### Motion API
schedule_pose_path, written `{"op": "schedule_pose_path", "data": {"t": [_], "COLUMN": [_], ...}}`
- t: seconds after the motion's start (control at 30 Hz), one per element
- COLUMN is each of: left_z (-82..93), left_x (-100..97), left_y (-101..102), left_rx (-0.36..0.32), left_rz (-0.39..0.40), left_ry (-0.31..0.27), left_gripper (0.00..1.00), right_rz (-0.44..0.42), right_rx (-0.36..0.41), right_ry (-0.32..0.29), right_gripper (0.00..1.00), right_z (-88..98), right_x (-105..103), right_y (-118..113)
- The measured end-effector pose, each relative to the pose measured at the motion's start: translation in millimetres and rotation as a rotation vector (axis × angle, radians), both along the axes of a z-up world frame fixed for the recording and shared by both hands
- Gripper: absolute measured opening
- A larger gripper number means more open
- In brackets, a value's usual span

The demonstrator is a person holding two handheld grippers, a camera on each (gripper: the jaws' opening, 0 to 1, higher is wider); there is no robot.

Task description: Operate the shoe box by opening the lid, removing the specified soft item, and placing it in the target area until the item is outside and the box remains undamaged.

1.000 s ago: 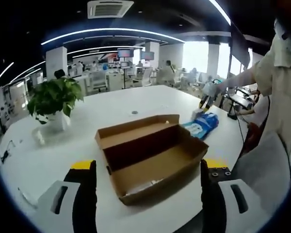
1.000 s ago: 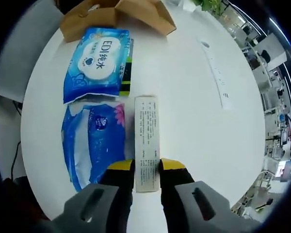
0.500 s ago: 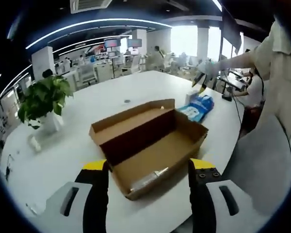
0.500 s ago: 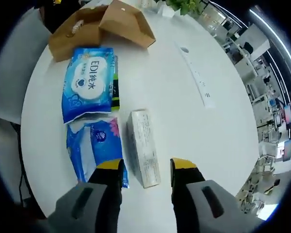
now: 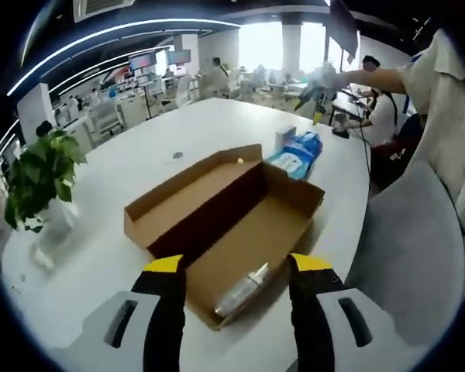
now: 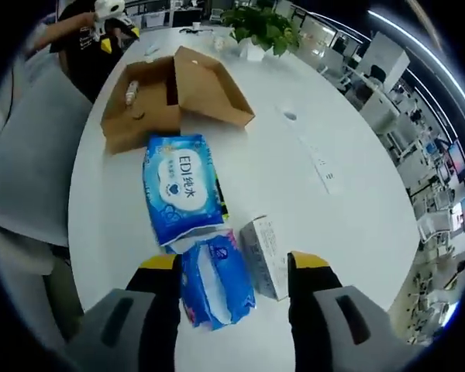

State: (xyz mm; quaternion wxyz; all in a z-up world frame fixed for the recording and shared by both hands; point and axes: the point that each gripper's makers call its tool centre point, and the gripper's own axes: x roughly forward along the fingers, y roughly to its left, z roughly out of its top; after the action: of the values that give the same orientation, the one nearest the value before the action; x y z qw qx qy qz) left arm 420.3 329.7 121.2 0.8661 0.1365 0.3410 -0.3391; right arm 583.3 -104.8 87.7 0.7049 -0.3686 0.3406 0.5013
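Observation:
An open brown shoe box [image 5: 225,225] lies on the white table [image 5: 139,170], lid folded back. A clear wrapped item [image 5: 244,287] rests near its front wall. My left gripper [image 5: 234,267] is open, hovering over the box's near end. In the right gripper view my right gripper [image 6: 232,267] is open above a blue soft pack [image 6: 215,280] and a small white carton [image 6: 265,246]. A larger blue wipes pack [image 6: 180,186] lies beyond them. The shoe box [image 6: 170,97] stands farther off. The right gripper [image 5: 316,93] appears far away in the left gripper view, held by a person's hand.
A potted plant [image 5: 39,174] stands at the table's left. A grey chair [image 5: 403,256] sits at the near right edge. The blue packs [image 5: 294,155] lie beyond the box. A white strip [image 6: 322,167] lies on the table. Desks and people fill the room behind.
My right gripper let go of the white carton, opened and lifted away from the table. The left gripper moved closer over the box's near end.

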Motion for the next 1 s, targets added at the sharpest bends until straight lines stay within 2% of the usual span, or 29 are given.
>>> {"op": "schedule_pose_path", "data": {"t": [0.1,0.27,0.4,0.5,0.57,0.73,0.9,1.0], "left_z": [-2.6,-6.7,-11.1,-13.3,-15.4,-20.6,-29.9,-33.8], "left_x": [5.6,8.4,11.7,15.1,15.6,21.6,24.1,27.9], "left_y": [-1.1,-7.6,-6.5,-6.7,-7.4,-11.4,-15.2,-17.1], "left_rx": [0.021,0.025,0.071,0.086,0.106,0.14,0.193,0.218], "left_rz": [-0.03,-0.1,-0.155,-0.182,-0.228,-0.29,-0.378,-0.418], "left_ry": [0.009,0.069,0.089,0.107,0.116,0.131,0.175,0.195], "left_gripper": [0.55,0.53,0.53,0.53,0.54,0.55,0.55,0.54], "right_rz": [-0.039,-0.07,-0.125,-0.176,-0.201,-0.24,-0.287,-0.308], "right_rx": [0.033,0.102,0.156,0.191,0.212,0.236,0.29,0.315], "right_ry": [0.0,0.0,0.001,0.0,-0.001,-0.024,-0.039,-0.041], "right_gripper": [0.59,0.65,0.71,0.77,0.8,0.9,0.96,0.96], "right_z": [9.4,26.9,36.1,40.5,42.4,45.1,52.1,55.5], "right_x": [-13.8,-43.5,-63.1,-73.3,-79.0,-94.9,-108.7,-119.9], "right_y": [6.5,21.1,30.3,35.2,38.2,44.1,53.7,60.9]}}
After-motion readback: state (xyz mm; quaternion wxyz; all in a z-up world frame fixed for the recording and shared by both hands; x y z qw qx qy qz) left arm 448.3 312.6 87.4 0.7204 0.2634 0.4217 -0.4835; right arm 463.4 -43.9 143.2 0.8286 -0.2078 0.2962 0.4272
